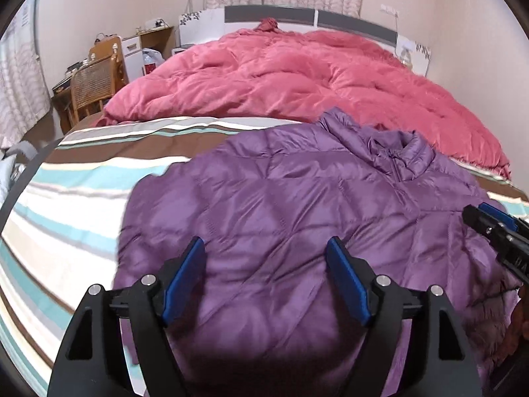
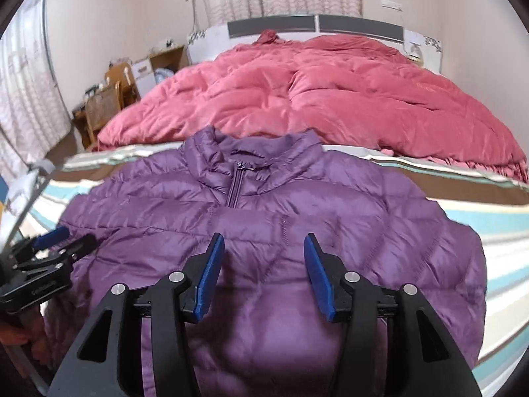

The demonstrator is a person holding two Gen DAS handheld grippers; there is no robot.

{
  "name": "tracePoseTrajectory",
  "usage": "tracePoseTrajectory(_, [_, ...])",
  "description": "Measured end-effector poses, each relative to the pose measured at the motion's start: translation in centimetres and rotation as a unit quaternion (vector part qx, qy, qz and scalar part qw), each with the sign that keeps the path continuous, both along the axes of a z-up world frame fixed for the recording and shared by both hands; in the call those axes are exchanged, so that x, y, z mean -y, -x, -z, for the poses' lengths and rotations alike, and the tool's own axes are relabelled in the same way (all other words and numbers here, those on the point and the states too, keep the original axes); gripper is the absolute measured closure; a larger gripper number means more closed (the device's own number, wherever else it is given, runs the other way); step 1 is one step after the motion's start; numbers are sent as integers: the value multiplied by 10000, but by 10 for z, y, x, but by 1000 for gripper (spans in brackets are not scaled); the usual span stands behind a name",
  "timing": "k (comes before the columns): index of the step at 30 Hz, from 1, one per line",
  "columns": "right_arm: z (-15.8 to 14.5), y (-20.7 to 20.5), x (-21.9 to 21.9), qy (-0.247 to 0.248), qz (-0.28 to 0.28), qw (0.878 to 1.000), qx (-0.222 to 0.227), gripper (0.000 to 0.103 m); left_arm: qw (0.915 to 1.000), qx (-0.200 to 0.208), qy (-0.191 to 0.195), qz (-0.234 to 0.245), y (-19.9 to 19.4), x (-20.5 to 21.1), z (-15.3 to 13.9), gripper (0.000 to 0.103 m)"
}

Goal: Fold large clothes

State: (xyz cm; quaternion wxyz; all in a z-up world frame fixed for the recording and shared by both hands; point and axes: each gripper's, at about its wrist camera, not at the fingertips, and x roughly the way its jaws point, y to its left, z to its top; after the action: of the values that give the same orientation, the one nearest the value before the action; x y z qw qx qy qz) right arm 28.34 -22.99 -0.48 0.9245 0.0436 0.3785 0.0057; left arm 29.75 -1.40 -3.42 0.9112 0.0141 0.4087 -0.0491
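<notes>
My way is free along the bed's [image 1: 82, 205] striped foot edge; the pink duvet [image 1: 297, 79] blocks the headboard half.

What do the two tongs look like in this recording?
Both match. The left tongs and right tongs have black angular plastic frames with triangular cut-outs, silver round pivot bolts, and flat blue pads on each finger. White lettering on the right tongs' side is unreadable. No cables or sleeves visible.
</notes>
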Motion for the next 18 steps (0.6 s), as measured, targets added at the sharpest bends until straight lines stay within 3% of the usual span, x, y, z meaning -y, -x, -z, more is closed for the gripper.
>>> tracePoseTrajectory(3, [15, -13, -3, 100, 21, 9998, -151, 53, 9996, -165, -210, 43, -19, 9, 14, 21])
tracePoseTrajectory(5, [23, -14, -4, 249, 7, 9995, -172, 53, 9997, -189, -147, 18, -25, 6, 25, 14])
tracePoseTrajectory(8, [32, -17, -10, 494, 29, 9986, -193, 53, 9997, -214, 72, -12, -29, -1, 34, 13])
tracePoseTrajectory(12, [36, -19, -15, 728, 45, 9971, -215, 53, 9998, -195, -14, -18, -30, 3, 36, 13])
tracePoseTrajectory(18, [31, -14, -12, 669, 23, 9976, -157, 52, 9998, -114, -141, -93, -11, 0, 24, 13])
